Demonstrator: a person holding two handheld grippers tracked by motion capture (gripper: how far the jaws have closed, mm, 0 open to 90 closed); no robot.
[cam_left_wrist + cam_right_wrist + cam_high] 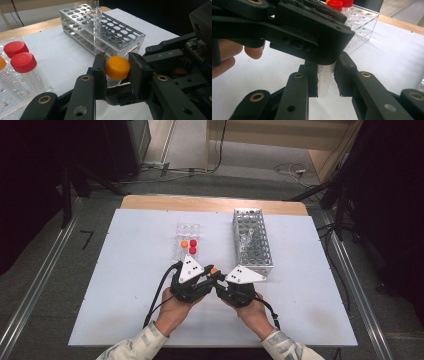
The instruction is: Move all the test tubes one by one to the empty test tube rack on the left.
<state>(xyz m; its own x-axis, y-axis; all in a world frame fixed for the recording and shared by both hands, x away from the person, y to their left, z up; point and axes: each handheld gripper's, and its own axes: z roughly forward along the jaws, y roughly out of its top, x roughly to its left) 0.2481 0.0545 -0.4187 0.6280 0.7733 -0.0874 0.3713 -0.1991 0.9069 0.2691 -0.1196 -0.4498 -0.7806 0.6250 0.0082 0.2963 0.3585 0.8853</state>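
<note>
Low in the frame's centre, the left gripper [117, 72] pinches the smooth orange cap [118, 67] of a clear plastic tube [325, 81], whose ribbed body the right gripper [325, 82] clamps. Beyond, at upper left, red-capped tubes [23, 63] stand in a clear rack [186, 231]; farther right lies a perforated metal rack [105, 32].

Both forearms come in from the near edge of the table [125, 270], hands side by side just in front of the metal rack [252, 240], grippers tip to tip. Left gripper [117, 72] jaws clamp an orange cap. Right gripper [325, 77] jaws close on a clear tube body, just under the left gripper.
</note>
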